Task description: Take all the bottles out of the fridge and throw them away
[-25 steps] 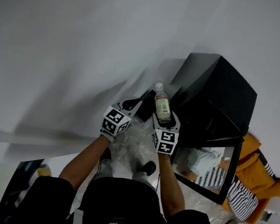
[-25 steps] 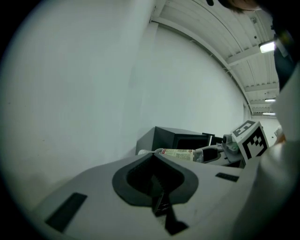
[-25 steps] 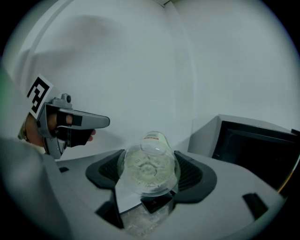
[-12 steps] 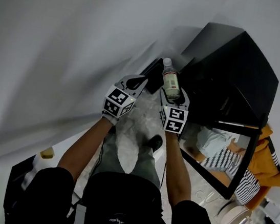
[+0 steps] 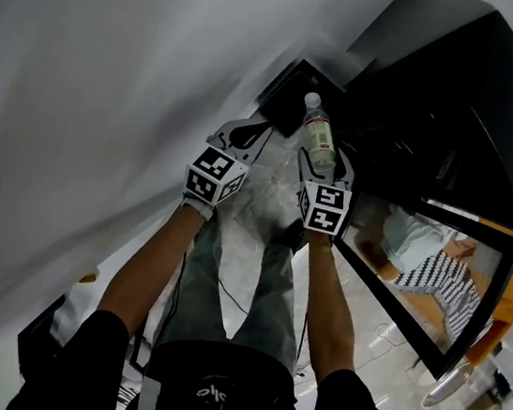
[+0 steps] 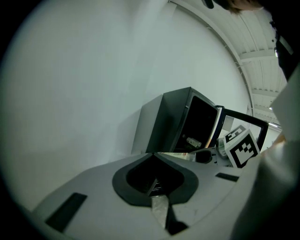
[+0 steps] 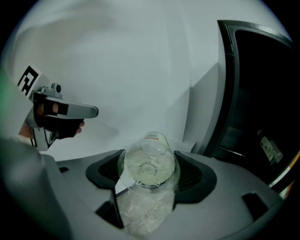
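My right gripper (image 5: 319, 161) is shut on a clear plastic bottle (image 5: 317, 140) with a white cap and a pale label, and the cap points away from me. In the right gripper view the bottle (image 7: 149, 165) sits base-first between the dark pads. My left gripper (image 5: 259, 130) is beside it on the left, shut with nothing in it; its tips meet in the left gripper view (image 6: 153, 153). The black fridge (image 5: 459, 114) stands open at the right. One more bottle (image 7: 268, 149) lies on a shelf inside it.
A dark box-like container (image 5: 295, 86) stands on the floor by the white wall (image 5: 112, 84), just beyond the grippers. The fridge's glass door (image 5: 434, 291) swings out at the right and mirrors striped and orange cloth. My legs stand on pale marbled floor (image 5: 259, 200).
Both grippers and the held bottle have moved forward toward the dark container by the wall. The fridge now fills more of the upper right. The grip has not changed.
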